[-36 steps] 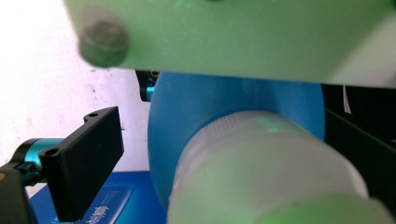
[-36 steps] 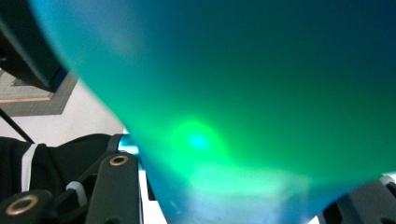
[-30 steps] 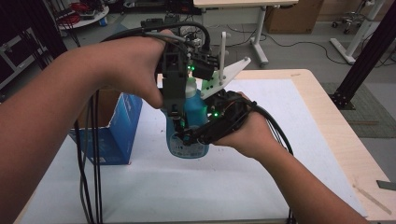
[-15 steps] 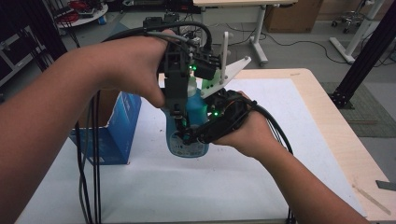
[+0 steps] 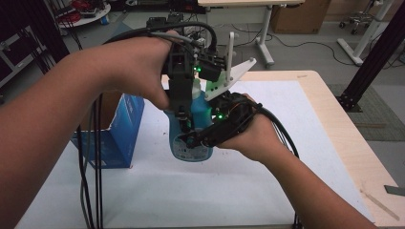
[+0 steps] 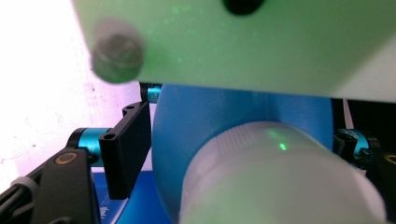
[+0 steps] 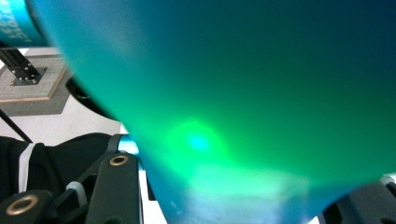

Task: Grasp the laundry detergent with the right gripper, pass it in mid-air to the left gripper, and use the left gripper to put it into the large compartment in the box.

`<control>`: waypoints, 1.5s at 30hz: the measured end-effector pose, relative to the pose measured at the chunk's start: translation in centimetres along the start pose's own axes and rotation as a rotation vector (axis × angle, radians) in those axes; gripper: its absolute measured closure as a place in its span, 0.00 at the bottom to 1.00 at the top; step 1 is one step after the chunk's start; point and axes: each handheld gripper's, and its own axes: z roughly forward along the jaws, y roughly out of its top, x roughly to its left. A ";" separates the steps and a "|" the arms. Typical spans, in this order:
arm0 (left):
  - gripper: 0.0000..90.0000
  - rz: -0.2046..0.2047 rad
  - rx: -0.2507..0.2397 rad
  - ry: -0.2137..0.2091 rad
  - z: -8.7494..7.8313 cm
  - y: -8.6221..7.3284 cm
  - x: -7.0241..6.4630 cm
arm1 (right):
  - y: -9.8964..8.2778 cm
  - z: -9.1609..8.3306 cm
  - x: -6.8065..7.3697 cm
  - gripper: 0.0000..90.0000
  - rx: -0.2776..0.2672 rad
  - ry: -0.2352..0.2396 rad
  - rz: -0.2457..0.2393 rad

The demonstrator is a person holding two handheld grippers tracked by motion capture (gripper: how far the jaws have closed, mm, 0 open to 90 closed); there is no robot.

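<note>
Hands (image 5: 258, 136) crossed at blue bottle (image 5: 193, 148), right tongs (image 5: 191, 140) clamping it

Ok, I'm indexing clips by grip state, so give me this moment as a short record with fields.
object: blue bottle, upright on the white table
right gripper: shut on the bottle's body from the side
left gripper: from above at the bottle's neck, jaws just been closing around it, white cap between them; contact unclear
nearby: blue box left of the bottle
</note>
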 end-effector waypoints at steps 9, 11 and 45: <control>0.35 -0.012 -0.009 -0.004 0.0 0.0 0.0 | 0.0 0.1 -0.1 0.51 0.000 0.000 0.006; 0.39 -0.011 -0.010 -0.015 0.0 0.0 0.0 | 0.0 0.1 -0.1 0.51 -0.001 0.000 0.007; 0.42 -0.095 -0.024 0.000 -1.9 -2.9 -0.2 | -1.8 -3.9 -0.7 0.14 0.032 -0.073 0.042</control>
